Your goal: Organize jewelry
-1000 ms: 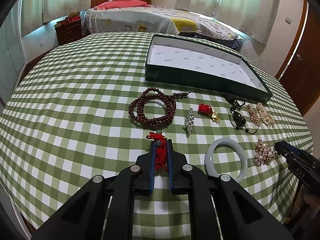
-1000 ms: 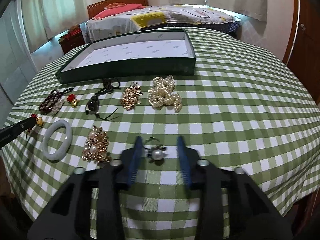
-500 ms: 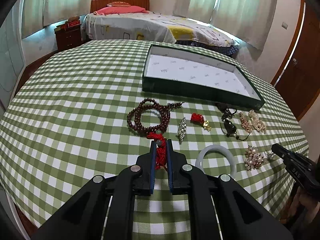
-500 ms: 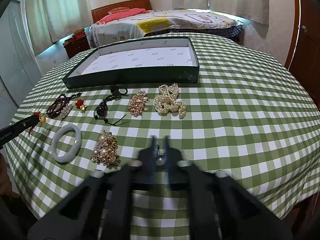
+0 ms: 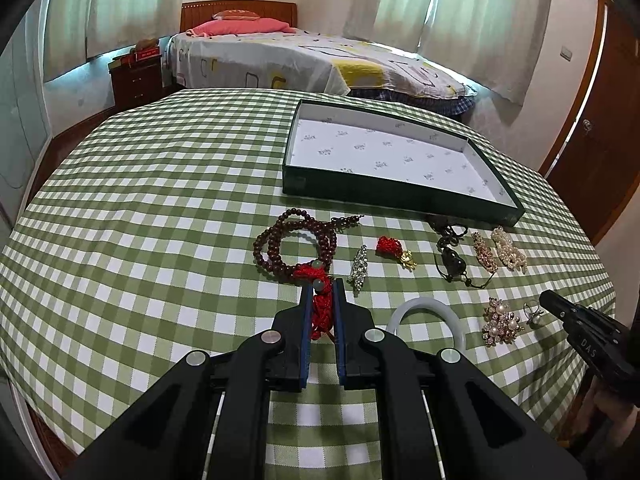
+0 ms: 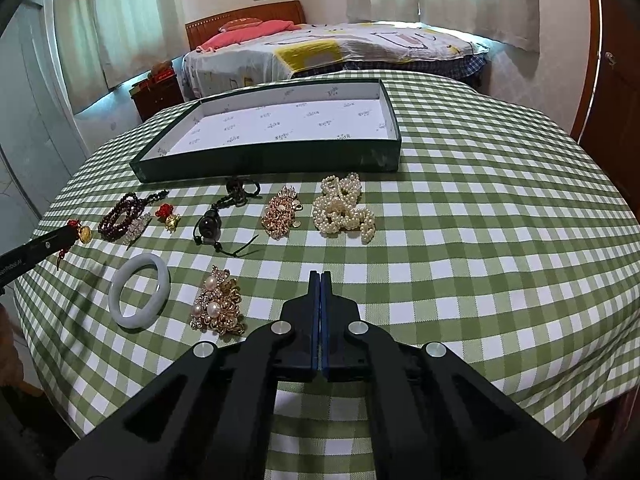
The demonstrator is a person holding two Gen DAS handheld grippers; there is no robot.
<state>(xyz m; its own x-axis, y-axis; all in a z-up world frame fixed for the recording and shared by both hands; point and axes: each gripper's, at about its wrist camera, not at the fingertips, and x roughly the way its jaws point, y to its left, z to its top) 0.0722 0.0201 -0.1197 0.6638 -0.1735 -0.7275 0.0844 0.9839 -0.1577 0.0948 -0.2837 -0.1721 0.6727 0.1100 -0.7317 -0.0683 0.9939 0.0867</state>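
Observation:
My left gripper is shut on a red knotted cord bracelet with pale green beads, just in front of a brown bead bracelet. In the right wrist view the left gripper shows at the left edge with the red cord. My right gripper has its jaws pressed together over the cloth. A small pearl ring sits right at the tip of the right gripper; the fingers hide it in the right wrist view. The open green box stands empty behind the jewelry.
On the green checked cloth lie a jade bangle, a pearl-and-gold brooch, a pearl strand, a gold bracelet, a dark pendant on a cord, a red knot charm and a rhinestone clip. A bed stands beyond the table.
The right jaws, open around the pearl ring a second ago, have closed on it. The left gripper keeps its hold on the red cord and has barely shifted.

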